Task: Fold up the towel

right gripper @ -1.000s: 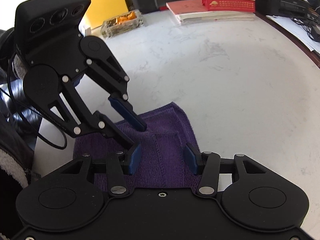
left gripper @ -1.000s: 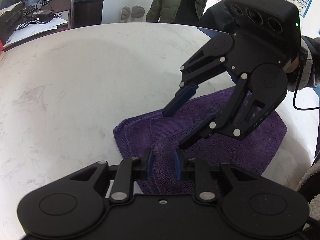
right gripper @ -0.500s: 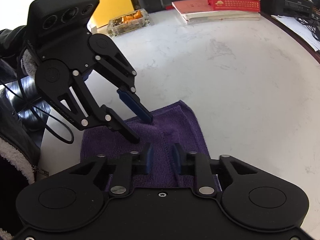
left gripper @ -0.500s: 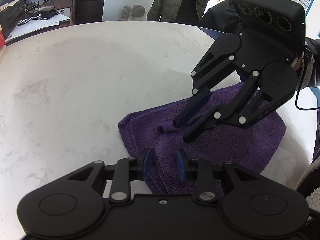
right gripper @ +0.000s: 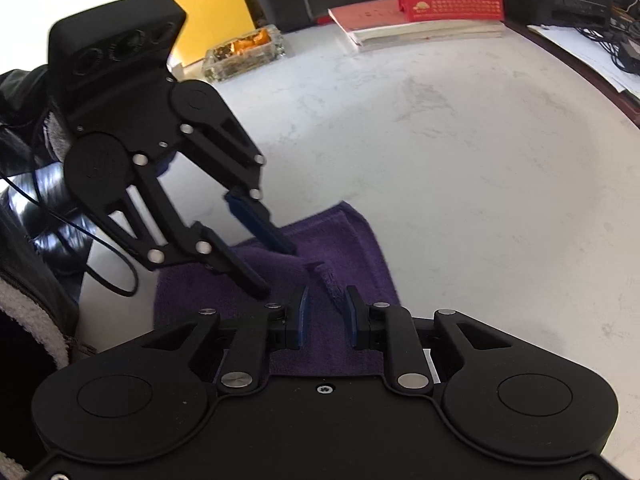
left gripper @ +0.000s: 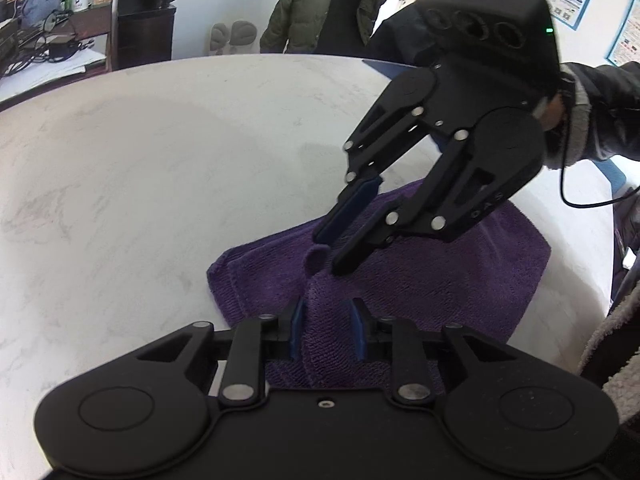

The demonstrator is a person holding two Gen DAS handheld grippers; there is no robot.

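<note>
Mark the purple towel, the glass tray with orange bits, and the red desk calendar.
purple towel (left gripper: pixel 460 280): left wrist view, flat top layer.
glass tray (right gripper: pixel 245 53): right wrist view, its front wall.
red desk calendar (right gripper: pixel 450 8): right wrist view, red lower band.

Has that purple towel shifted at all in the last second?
Yes. The towel now has a ridge pulled up off the white table between both grippers; its far edge still lies flat there. Both jaws have just been closing on that fold.
</note>
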